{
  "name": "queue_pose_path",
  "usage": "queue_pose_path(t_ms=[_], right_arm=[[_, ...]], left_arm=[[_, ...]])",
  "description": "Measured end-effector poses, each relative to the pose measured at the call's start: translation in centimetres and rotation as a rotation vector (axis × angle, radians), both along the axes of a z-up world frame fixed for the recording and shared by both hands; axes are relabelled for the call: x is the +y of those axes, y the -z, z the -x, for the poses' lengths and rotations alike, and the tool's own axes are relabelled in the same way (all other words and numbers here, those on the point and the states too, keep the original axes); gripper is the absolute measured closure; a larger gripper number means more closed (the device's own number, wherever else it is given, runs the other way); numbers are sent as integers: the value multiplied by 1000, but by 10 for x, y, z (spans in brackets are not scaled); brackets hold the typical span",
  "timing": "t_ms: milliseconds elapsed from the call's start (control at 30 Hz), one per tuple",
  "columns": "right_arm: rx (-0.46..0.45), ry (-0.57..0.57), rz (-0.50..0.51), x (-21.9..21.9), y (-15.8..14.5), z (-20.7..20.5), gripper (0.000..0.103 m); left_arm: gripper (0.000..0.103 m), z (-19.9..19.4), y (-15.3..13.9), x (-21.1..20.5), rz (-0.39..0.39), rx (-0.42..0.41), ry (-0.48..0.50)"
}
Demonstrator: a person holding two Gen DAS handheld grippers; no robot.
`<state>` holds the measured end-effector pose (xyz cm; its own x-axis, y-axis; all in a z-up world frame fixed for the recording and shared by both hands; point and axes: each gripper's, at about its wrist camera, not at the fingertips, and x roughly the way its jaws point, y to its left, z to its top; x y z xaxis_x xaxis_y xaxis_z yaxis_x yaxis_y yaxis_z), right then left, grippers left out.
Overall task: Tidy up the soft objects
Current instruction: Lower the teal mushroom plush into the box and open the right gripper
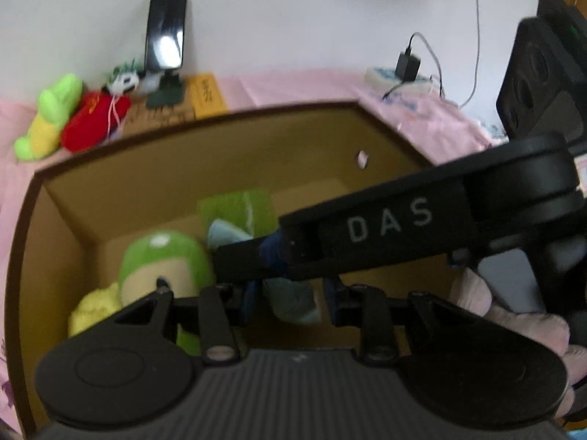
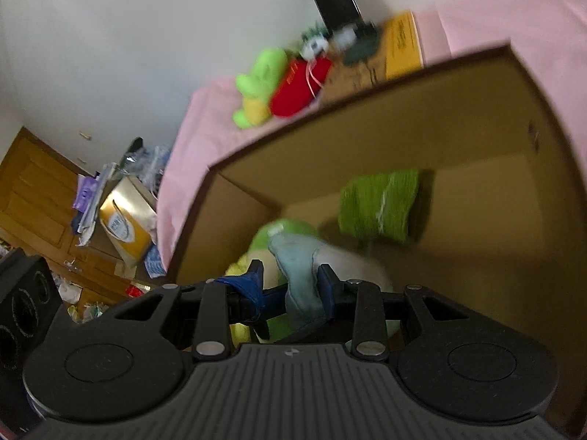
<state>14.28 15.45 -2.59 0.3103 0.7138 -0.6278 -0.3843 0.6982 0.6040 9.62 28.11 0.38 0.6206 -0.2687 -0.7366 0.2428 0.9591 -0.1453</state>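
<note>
Pale blue soft toy [image 2: 299, 275] — clamped between the blue pads of the right gripper [image 2: 290, 289], hanging over the open cardboard box [image 2: 458, 110]. The same toy shows in the left wrist view [image 1: 293, 297], where the left gripper [image 1: 290, 295] also has its pads pressed on it, one on each side; both grippers share the one item. The right gripper's body, marked DAS, crosses in front of the left one from the right.

Below and ahead of the fingers, inside the box: a green-and-beige plush [image 1: 161, 260] with a pale yellow soft piece [image 1: 91, 308] to its left, and a folded green cloth [image 2: 378, 205] leaning against the far wall further in.

Beyond the box, ahead and left of the left gripper, on the pink bedcover [image 1: 293, 84] — a lime-and-yellow plush [image 1: 47, 117] touching a red plush [image 1: 95, 121]. Behind those, a phone on a stand [image 1: 167, 33] against the white wall. A black charger [image 1: 407, 68] sits far ahead and right.

A person's fingers [image 1: 513, 319] grip the right gripper's handle at the right of the left view. Both views are motion-blurred; fine detail is not readable.
</note>
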Motion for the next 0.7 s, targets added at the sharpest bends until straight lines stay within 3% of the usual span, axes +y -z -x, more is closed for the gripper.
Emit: queue_pose_path(t_ms=[233,300,700], right_arm=[[84,5,-34,5,8,5,84],[90,-5,-41,4,6,7,84],[8,-53,-30,1,-16,33,83]], left_arm=[[59,8,6,14,9,46,-7],[48,9,5,17,18,45,-20],[47,34,-22,6,-21,8,-17]])
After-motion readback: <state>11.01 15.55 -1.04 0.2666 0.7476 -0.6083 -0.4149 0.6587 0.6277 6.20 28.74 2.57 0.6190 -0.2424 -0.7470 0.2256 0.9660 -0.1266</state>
